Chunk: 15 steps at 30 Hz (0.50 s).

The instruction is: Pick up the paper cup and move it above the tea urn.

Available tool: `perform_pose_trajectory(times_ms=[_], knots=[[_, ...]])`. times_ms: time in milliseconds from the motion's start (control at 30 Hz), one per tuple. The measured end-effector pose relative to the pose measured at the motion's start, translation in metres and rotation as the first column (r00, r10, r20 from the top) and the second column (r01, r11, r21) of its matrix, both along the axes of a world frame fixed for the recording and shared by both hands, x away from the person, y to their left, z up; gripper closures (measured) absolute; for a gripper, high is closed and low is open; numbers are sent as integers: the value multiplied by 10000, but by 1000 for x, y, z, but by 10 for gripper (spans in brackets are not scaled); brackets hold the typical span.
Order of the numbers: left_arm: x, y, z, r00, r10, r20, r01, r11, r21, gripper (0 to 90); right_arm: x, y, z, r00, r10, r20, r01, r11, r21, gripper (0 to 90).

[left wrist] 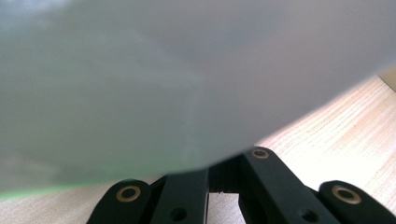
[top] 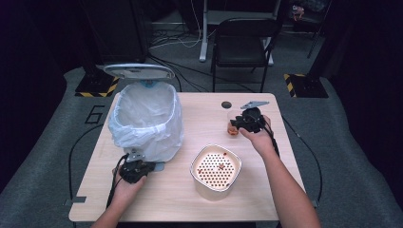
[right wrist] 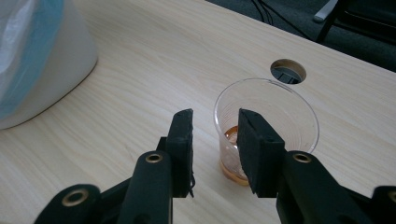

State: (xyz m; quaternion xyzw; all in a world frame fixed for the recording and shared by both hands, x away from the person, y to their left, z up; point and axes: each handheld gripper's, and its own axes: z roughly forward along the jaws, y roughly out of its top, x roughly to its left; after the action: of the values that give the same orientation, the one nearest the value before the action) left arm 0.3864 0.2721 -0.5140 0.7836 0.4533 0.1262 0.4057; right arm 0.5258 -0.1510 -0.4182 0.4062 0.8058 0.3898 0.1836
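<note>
Cup: clear plastic cup [right wrist: 266,126] with a little orange liquid at its bottom, upright on the pale wooden table [top: 199,118], toward two o'clock from the table's middle, just below the round cable hole [right wrist: 288,71].
Right gripper: right gripper [right wrist: 215,140] has jaws part-way spread with nothing pinched; one jaw stands in front of the cup's near wall, the other beside it at nine o'clock.
Risk: I judge the thin wall could buckle or the cup tip and spill if the jaws nudge it off-centre.
Left gripper: left gripper [top: 135,170] pressed together at the foot of the white bag-lined bin [top: 147,118]; whether it pinches the bag I cannot tell.
Hand pose: right hand reaches toward twelve o'clock, gripper roughly level; left hand rests low at seven o'clock.
Nearby: cream perforated-top container [top: 216,171] at six o'clock.
</note>
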Motion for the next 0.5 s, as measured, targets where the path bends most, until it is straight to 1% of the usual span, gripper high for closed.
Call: perform_pose_trajectory(times_ms=[67,100,200,267,300,333,367,400,500], knots=[[0,0,0,10000,1,-12,-1,10000,-25,900,5,1,-6,9999,-108,-100,107,9998,-155,662],[0,0,0,10000,3,-16,-3,10000,-22,900,7,0,-8,9999,-104,-61,102,9996,-244,662],[0,0,0,10000,61,3,-61,10000,-15,900,8,0,-10,9998,-164,-92,162,9995,-259,658],[0,0,0,10000,62,8,-62,10000,-14,900,10,1,-12,9998,-173,-49,172,9996,-221,634],[0,0,0,10000,74,6,-74,10000,-7,900,11,3,-13,9999,-162,-50,160,9994,-304,611],[0,-1,0,10000,88,8,-88,10000,-13,900,11,3,-14,9999,-103,16,104,9991,-419,607],[-1,-1,0,10000,94,9,-94,10000,-16,900,12,5,-15,9999,-150,-1,149,9989,-449,608],[-1,-1,0,10000,89,3,-89,10000,-22,900,13,5,-16,10000,-46,75,49,9988,-483,611],[-1,0,0,10000,80,-18,-80,10000,-43,900,15,7,-19,9999,-116,-26,114,9987,-490,653]])
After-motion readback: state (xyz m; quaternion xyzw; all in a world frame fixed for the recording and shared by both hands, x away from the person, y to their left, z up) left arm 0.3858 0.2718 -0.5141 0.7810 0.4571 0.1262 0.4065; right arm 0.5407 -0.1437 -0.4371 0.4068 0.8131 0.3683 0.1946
